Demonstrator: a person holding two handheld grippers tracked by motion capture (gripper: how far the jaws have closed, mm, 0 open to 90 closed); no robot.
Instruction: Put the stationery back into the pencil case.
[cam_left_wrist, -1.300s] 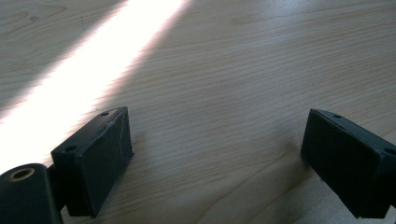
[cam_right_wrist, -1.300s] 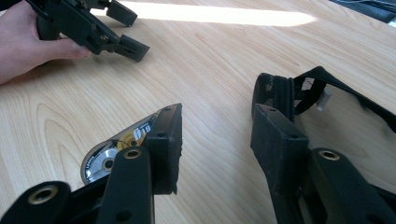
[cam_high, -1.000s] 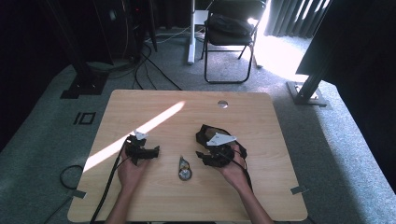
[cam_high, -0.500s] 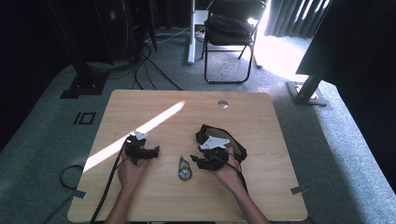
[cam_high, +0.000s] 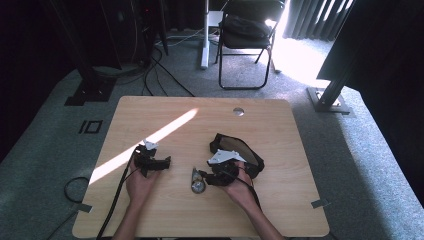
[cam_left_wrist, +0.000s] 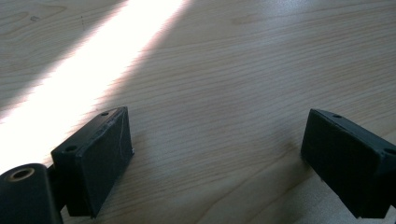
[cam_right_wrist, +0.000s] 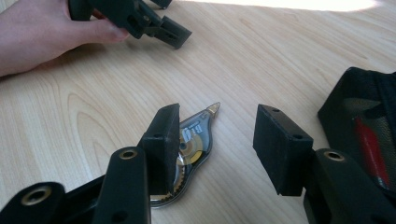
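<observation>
Right gripper over correction tape dispenser, left gripper idle on the table.

The correction tape dispenser (cam_right_wrist: 194, 154) lies flat on the wooden table (cam_high: 280, 130) — clear shell, gear wheel visible, label lettering too blurred to read, tip pointing away. The right gripper (cam_right_wrist: 215, 144) has just been opening its jaws; one pad overlaps the dispenser's edge, nothing pressed between them. A black mesh pouch (cam_right_wrist: 369, 116) sits just beside it. The left gripper (cam_left_wrist: 215, 158) stands open over bare wood — near a sunlit stripe (cam_left_wrist: 93, 60).

Correction tape (cam_right_wrist: 189, 151) half behind tool jaw
</observation>
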